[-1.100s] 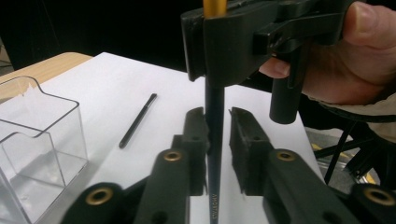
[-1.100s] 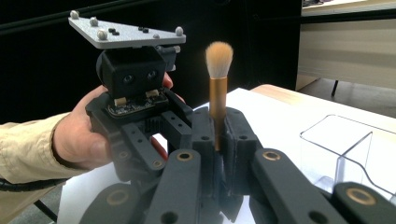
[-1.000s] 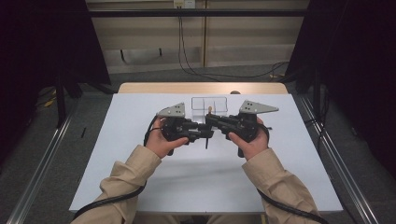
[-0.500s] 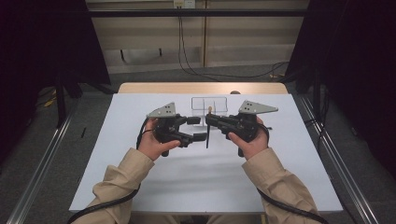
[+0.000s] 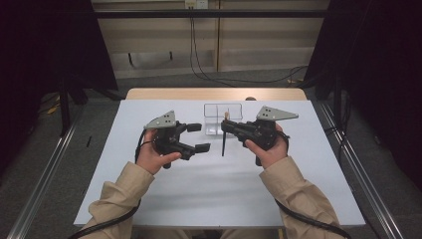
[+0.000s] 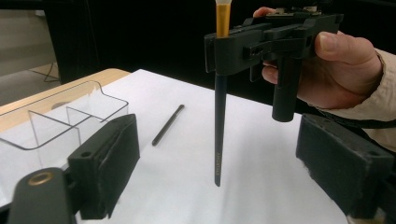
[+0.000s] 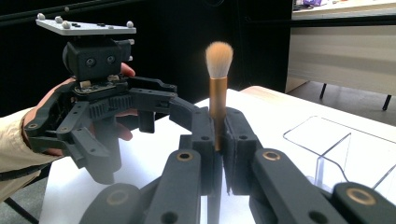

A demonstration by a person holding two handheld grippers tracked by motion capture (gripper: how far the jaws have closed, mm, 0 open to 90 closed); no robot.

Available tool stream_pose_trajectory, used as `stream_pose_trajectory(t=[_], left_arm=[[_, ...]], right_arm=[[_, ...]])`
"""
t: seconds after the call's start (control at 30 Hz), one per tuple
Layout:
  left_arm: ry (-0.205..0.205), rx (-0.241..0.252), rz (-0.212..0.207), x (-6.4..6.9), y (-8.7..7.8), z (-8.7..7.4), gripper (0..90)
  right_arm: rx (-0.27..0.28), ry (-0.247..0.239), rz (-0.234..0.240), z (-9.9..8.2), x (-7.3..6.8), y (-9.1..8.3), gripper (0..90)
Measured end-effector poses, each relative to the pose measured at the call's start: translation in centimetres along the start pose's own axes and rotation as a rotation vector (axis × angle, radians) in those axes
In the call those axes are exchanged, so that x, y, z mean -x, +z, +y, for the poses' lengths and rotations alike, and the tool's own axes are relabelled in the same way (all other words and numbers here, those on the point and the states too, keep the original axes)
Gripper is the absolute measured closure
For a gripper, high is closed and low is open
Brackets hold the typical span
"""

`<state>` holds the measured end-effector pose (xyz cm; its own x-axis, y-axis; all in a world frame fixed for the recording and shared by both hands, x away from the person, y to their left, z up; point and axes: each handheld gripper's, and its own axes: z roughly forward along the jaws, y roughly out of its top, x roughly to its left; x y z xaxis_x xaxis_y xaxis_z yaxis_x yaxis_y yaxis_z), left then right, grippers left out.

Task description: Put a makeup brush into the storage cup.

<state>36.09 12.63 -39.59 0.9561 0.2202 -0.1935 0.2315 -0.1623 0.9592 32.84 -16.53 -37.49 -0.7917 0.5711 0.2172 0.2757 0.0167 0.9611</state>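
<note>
Above the white table [image 5: 149, 199], a makeup brush [image 6: 219, 116] hangs upright in the right gripper [image 5: 225, 125].
Its jaws clamp the gold ferrule, soft bristles up, slim black handle pointing down. The left gripper [image 5: 199, 137] faces it nearby, jaws wide and empty. The clear divided tray [image 5: 222, 110] sits just behind.

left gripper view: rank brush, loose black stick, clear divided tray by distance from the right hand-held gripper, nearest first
1. Brush: clamped upright in the right hand-held gripper, bristles up, handle tip just above the white table cover.
2. Loose black stick: lying flat on the cover, left of the brush.
3. Clear divided tray: farther left, by the table's far edge.
</note>
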Motion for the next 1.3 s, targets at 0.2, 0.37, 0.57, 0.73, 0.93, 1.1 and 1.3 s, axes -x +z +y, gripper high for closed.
stream_pose_trajectory(t=[0.2,0.37,0.57,0.73,0.93,1.1,1.3], left_arm=[[-0.001,0.005,0.032,-0.1,-1.1,-0.5,10.1],[-0.011,0.022,0.055,-0.1,-2.0,-0.7,5.0],[0.004,0.024,0.077,-0.2,-3.4,-0.8,2.5],[0.02,0.017,0.096,-0.4,-4.8,-1.2,0.9],[0.023,0.024,0.129,-0.4,-6.4,-1.6,0.1],[0.023,0.033,0.148,-0.5,-7.6,-1.9,0.0],[0.026,0.027,0.163,-0.5,-8.4,-2.2,0.1]], right_arm=[[0.001,-0.003,-0.006,0.0,0.1,-0.1,84.5],[0.001,-0.002,-0.014,-0.1,0.3,-0.2,84.5],[0.0,-0.006,-0.017,-0.1,0.3,-0.2,84.5],[0.002,-0.006,-0.018,-0.1,0.4,-0.2,84.5],[0.002,-0.007,-0.022,-0.1,0.5,-0.2,84.5],[0.002,-0.01,-0.023,0.0,0.5,-0.2,84.5],[0.002,-0.012,-0.023,-0.1,0.5,-0.2,84.5]])
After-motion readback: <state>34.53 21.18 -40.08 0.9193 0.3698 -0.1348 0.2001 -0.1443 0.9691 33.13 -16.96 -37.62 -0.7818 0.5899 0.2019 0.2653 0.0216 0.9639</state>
